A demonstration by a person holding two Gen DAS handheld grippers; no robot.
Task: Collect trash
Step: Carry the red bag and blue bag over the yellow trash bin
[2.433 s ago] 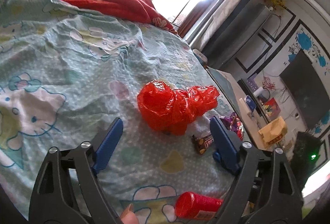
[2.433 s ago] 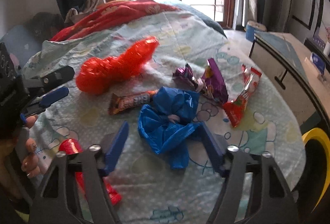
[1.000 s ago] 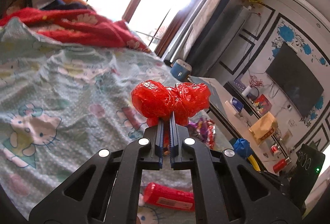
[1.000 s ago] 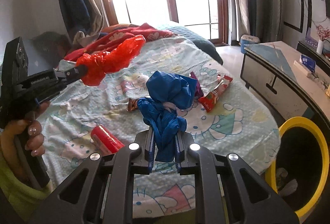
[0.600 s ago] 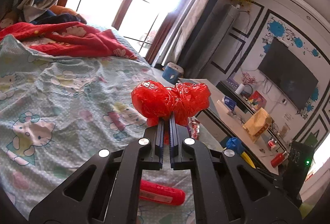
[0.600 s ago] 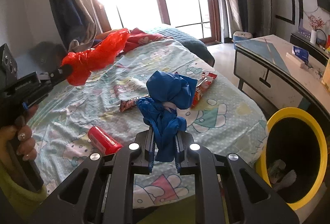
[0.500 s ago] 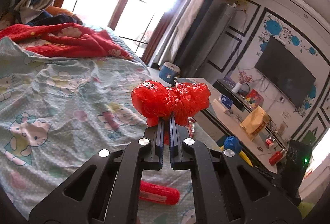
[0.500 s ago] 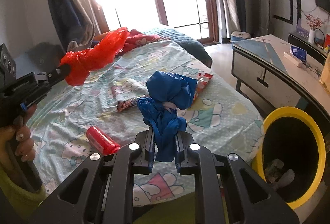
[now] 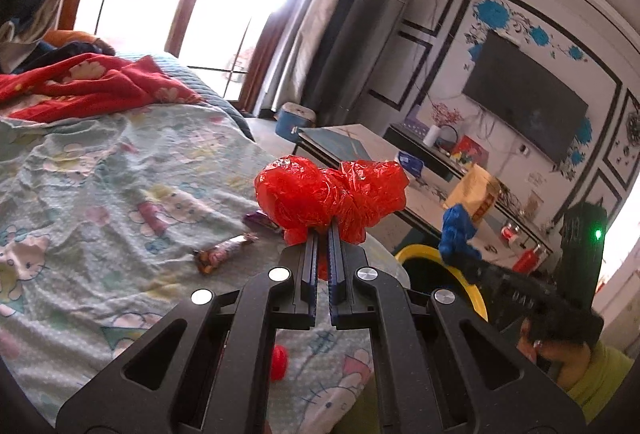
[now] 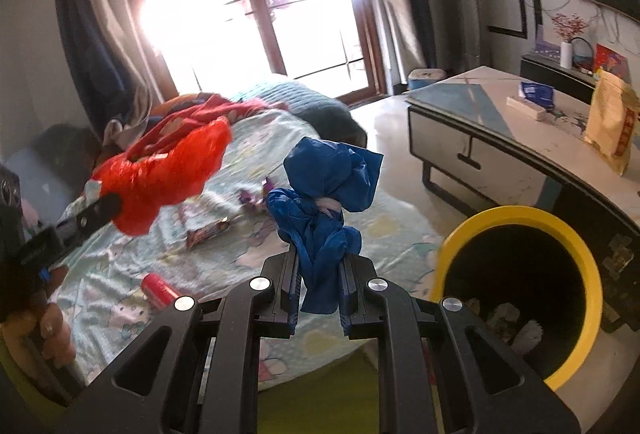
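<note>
The left wrist view shows the left tool [image 9: 323,234] with its jaws almost together, pinching a crumpled red plastic bag [image 9: 330,194] that bulges above the fingertips, held up in the air over the edge of the bed [image 9: 100,170]. Only this view takes in the dark wall screen [image 9: 524,98] and the person's yellow-green sleeve [image 9: 592,374] at lower right. It catches the right tool [image 9: 460,250] from the side, with a blue wad at its tip.

The right wrist view gives what the other hides: the right tool [image 10: 319,274] is closed to a narrow gap on a knotted blue plastic bag [image 10: 328,194], which stands up between the fingers, and the yellow-rimmed bin [image 10: 520,218] sits low at right with its dark mouth open and pale scraps at the bottom. The left view shows just a sliver of that yellow rim behind its own frame.

On the cartoon-print sheet lie a brown snack wrapper [image 10: 208,230], a purple wrapper [image 10: 250,198] and a red can [image 10: 158,288]; in the left view the can is mostly hidden behind the tool's frame. A low bench [image 10: 480,122] with a yellowish paper bag [image 10: 612,122] stands beyond the bin, next to the bed. A red blanket [image 9: 92,86] is heaped near the window.
</note>
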